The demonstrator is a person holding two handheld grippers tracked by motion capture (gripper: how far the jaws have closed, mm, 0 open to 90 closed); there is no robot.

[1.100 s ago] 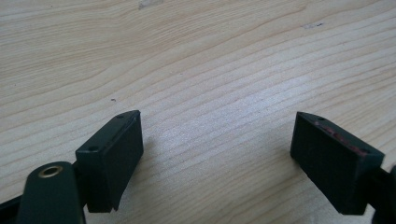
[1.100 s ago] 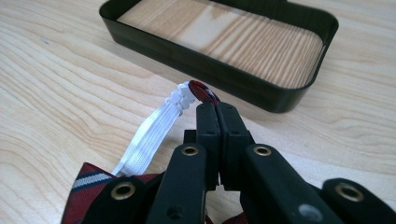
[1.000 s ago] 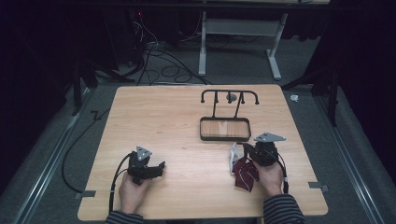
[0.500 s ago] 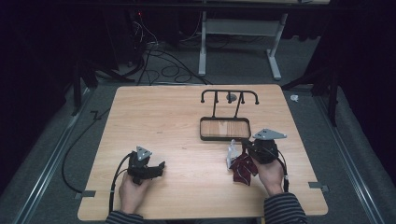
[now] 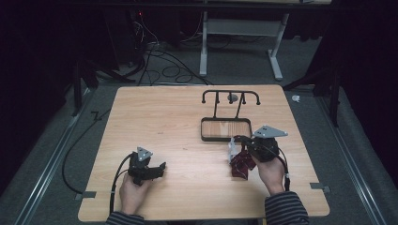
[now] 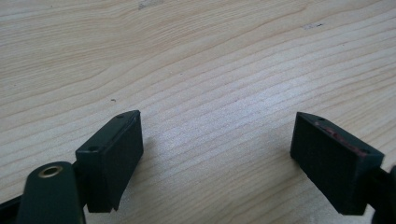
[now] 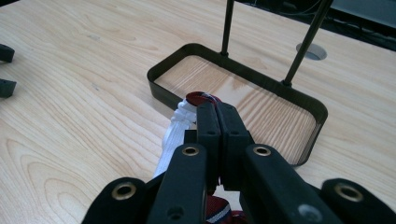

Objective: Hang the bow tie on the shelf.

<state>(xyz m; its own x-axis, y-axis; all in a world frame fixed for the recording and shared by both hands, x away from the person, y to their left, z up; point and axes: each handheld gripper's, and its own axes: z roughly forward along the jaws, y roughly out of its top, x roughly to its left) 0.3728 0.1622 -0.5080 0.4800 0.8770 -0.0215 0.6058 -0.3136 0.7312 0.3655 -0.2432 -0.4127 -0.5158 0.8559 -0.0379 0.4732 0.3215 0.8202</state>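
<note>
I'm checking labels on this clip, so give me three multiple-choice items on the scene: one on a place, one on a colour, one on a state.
1. Where does the black rack stand?
A. on the table's far right half
B. at the near left corner
C. on the floor

2. What colours does the cloth in the right gripper show?
A. green and yellow
B. dark red and white
C. plain blue

3. How do the left gripper's jaws stand?
A. shut on the cloth
B. shut on the rack
C. open, with bare table between them

Answers:
1 A: the high view shows its tray and rail beyond the right hand.
2 B: the high view shows dark red fabric, and the right gripper view a white part beside the closed jaws.
3 C: the left gripper view shows a wide gap over wood.
</note>
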